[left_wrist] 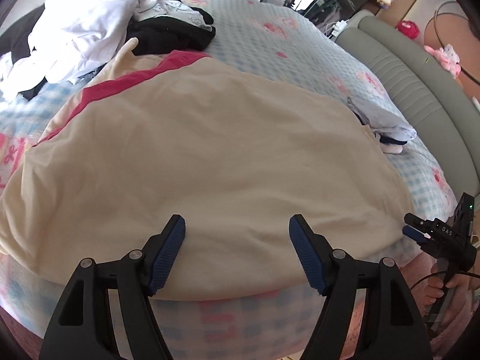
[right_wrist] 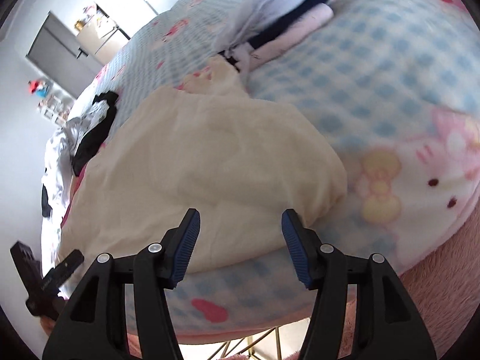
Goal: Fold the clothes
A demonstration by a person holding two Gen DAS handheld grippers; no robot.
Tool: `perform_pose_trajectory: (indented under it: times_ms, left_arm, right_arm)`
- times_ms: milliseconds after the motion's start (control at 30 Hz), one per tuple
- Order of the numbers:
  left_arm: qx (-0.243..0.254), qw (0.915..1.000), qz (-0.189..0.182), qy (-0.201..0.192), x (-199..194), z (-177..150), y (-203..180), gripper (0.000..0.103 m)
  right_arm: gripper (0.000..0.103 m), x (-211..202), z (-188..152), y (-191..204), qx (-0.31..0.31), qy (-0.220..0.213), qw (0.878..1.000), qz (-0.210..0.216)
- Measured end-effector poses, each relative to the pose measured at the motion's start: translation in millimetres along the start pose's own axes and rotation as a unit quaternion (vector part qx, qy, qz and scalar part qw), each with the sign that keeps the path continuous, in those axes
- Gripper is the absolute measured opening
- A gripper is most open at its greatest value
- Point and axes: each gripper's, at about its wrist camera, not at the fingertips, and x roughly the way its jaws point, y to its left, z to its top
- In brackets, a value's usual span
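Note:
A cream garment (left_wrist: 210,156) with a red panel (left_wrist: 120,84) lies spread on the bed, its near edge folded close to the bed's front. My left gripper (left_wrist: 237,249) hovers open over that near edge, nothing between its blue pads. The right wrist view shows the same cream garment (right_wrist: 210,156) from its right end. My right gripper (right_wrist: 238,240) is open above the garment's near right corner, with its right pad beside the cloth's rounded edge. The right gripper (left_wrist: 420,231) also appears at the right rim of the left wrist view, held by a hand (left_wrist: 447,288).
A pile of white and black clothes (left_wrist: 90,27) sits at the bed's far left. A small stack of folded clothes (left_wrist: 387,129) lies right of the cream garment. The bed has a blue checked cover (right_wrist: 375,84) and a grey padded headboard (left_wrist: 420,90). A pink fluffy rug (right_wrist: 444,294) lies below.

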Motion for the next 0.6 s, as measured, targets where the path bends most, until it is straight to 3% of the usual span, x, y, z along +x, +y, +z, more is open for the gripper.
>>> perform_pose_trajectory:
  times_ms: [133, 200, 267, 367, 433, 500, 600]
  left_arm:
    - [0.013, 0.9996, 0.013, 0.019, 0.3, -11.5, -1.1, 0.073]
    - [0.015, 0.9995, 0.012, 0.023, -1.5, -13.3, -0.6, 0.073]
    - [0.011, 0.9996, 0.008, 0.025, -3.3, -14.5, 0.9, 0.073]
    - [0.004, 0.9995, 0.002, 0.032, -2.2, -16.2, 5.0, 0.073]
    - [0.006, 0.9995, -0.001, 0.032, -2.7, -15.3, 5.2, 0.073]
    - [0.004, 0.9994, -0.006, 0.033, -3.3, -15.6, 6.3, 0.073]
    - [-0.007, 0.9994, -0.015, 0.031, -2.6, -17.7, 8.6, 0.073]
  right_arm:
    - [0.057, -6.2, 1.3, -4.6, 0.024, -0.042, 0.997, -0.059]
    - [0.062, -12.7, 3.9, -4.5, 0.015, -0.067, 0.993, -0.092]
    - [0.07, -3.4, 7.5, -8.5, 0.013, -0.043, 0.997, -0.068]
    - [0.072, 14.4, 6.3, -13.7, 0.016, -0.009, 0.999, -0.03]
    - [0.063, 23.8, 11.2, -13.4, 0.016, -0.007, 1.0, -0.014]
    - [0.042, 22.6, 16.0, -8.4, 0.011, -0.015, 1.0, 0.013]
    - [0.027, 24.8, 23.4, 9.9, -0.028, -0.02, 0.999, 0.026]
